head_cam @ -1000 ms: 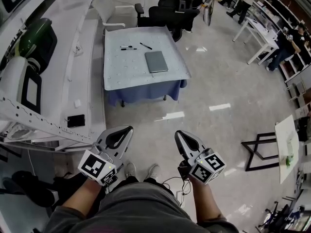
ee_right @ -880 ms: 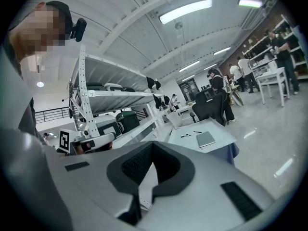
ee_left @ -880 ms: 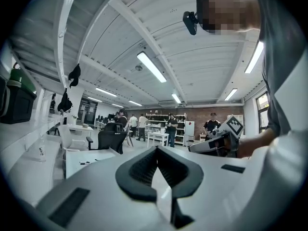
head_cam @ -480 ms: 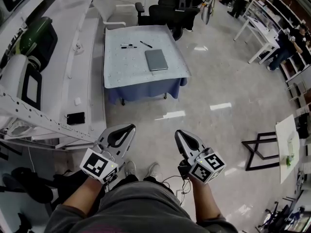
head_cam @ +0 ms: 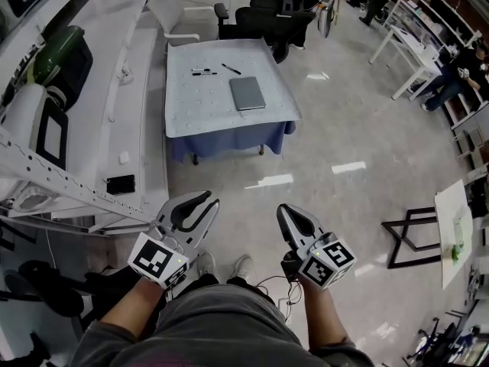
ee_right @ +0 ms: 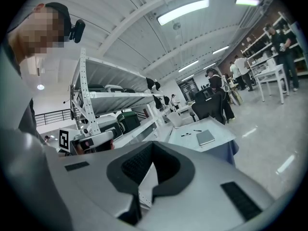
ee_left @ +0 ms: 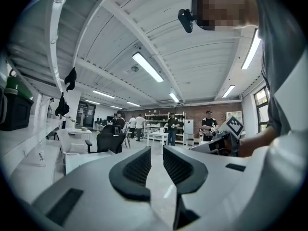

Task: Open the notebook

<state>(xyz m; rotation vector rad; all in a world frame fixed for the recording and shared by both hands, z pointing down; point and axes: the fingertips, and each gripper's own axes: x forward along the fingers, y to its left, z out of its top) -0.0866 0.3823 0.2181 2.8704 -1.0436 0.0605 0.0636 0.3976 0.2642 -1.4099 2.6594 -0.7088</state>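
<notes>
The closed grey notebook point(head_cam: 247, 93) lies on a table with a white top point(head_cam: 199, 109) and a blue skirt, far across the floor from me. It also shows small in the right gripper view as the notebook point(ee_right: 206, 137). Two pens point(head_cam: 202, 72) lie behind it. My left gripper point(head_cam: 202, 204) is held low near my body; its jaws have just been opening and now stand apart with nothing between them, as the left gripper point(ee_left: 156, 163) shows. My right gripper point(head_cam: 285, 212) is beside it, jaws together and empty, tips meeting on the right gripper point(ee_right: 153, 146).
A white metal shelving rack point(head_cam: 76, 186) with cases runs along the left. Black office chairs point(head_cam: 271, 10) and a white chair point(head_cam: 179, 14) stand behind the table. A black frame stand point(head_cam: 409, 239) is at the right. People work at benches far right.
The left gripper's jaws have gone from together to apart. Both hands stay in about the same place, and the right gripper is unchanged.
</notes>
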